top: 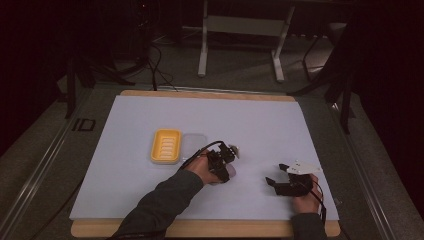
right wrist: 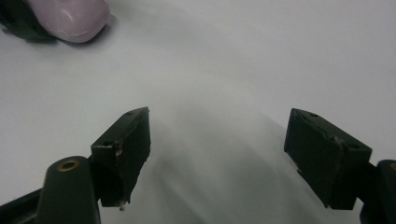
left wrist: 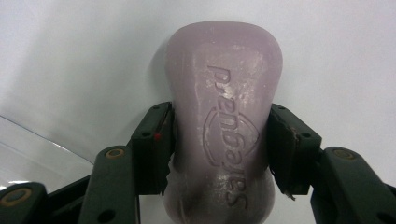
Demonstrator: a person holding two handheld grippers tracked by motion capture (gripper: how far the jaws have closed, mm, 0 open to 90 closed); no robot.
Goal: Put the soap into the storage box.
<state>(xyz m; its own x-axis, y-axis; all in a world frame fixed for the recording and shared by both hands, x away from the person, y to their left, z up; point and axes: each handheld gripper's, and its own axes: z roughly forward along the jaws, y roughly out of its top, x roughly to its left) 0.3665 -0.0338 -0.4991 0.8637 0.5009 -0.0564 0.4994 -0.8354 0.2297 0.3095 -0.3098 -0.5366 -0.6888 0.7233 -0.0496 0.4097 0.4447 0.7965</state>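
Note:
A pale purple soap bar [left wrist: 224, 116] with embossed lettering sits between the jaws of my left gripper [left wrist: 219, 149], which is shut on its narrow waist. In the high view that left gripper [top: 223, 169] holds the soap bar [top: 226, 175] low over the white mat [top: 260, 125], just right of a yellow ribbed soap dish [top: 166, 146]. I cannot tell whether the soap touches the mat. My right gripper [top: 275, 175] stands open farther right, apart from the soap. In its own view the right gripper [right wrist: 218, 140] has bare mat between its jaws, and the soap bar [right wrist: 70, 16] shows at the top left.
A clear lid [top: 194, 144] lies on the mat against the yellow dish's right side; its edge [left wrist: 32, 149] shows at the lower left of the left gripper view. The wooden table edge [top: 210, 228] borders the mat. Table legs and cables stand on the floor beyond.

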